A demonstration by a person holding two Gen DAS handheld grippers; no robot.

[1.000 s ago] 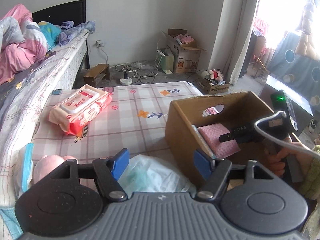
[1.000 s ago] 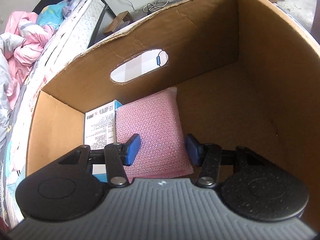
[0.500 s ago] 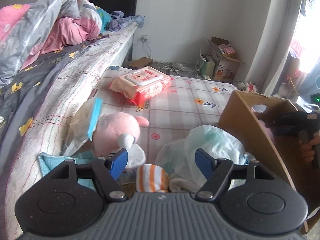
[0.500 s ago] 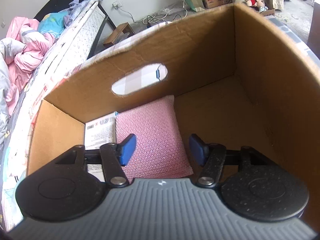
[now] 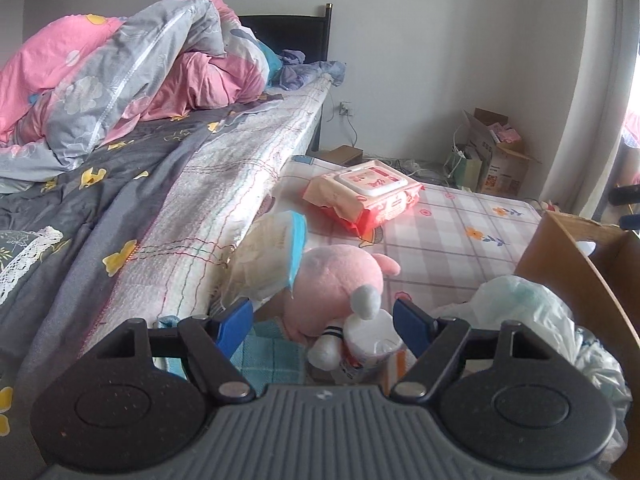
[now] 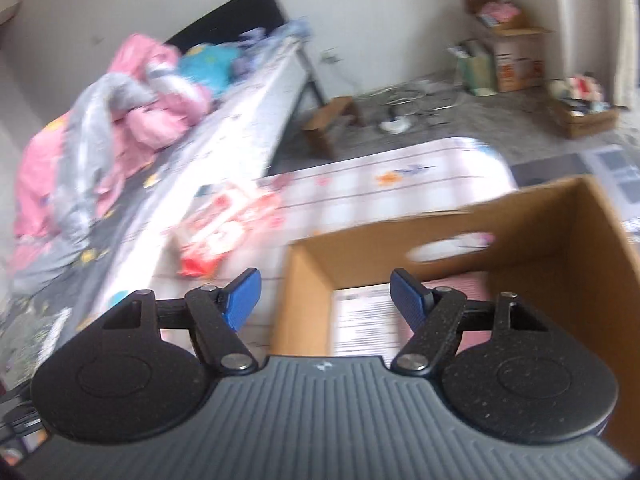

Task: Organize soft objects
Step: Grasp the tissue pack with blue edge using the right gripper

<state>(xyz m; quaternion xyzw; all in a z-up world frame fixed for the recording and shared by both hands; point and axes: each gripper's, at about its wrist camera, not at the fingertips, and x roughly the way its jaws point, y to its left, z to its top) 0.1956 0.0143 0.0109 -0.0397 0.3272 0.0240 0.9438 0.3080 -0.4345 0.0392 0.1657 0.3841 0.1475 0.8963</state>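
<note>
A pink plush toy lies on the plaid mattress, just beyond my left gripper, which stands open with nothing pressed between its pads. Around it lie a blue checked cloth, a crumpled white bag and a blue-edged packet. A red wipes pack sits farther back. My right gripper hovers over the near left corner of the cardboard box, its jaws opening and empty. Inside the box lie a pink pad and a white printed packet.
A bed with a heaped pink and grey quilt runs along the left. The box's wall stands at the right of the left wrist view. Cartons, cables and a small stool sit on the floor by the far wall.
My left gripper swung left, away from the box and toward the pink plush toy. My right gripper rose out of the box, its jaws widened, and the pink pad stayed inside.
</note>
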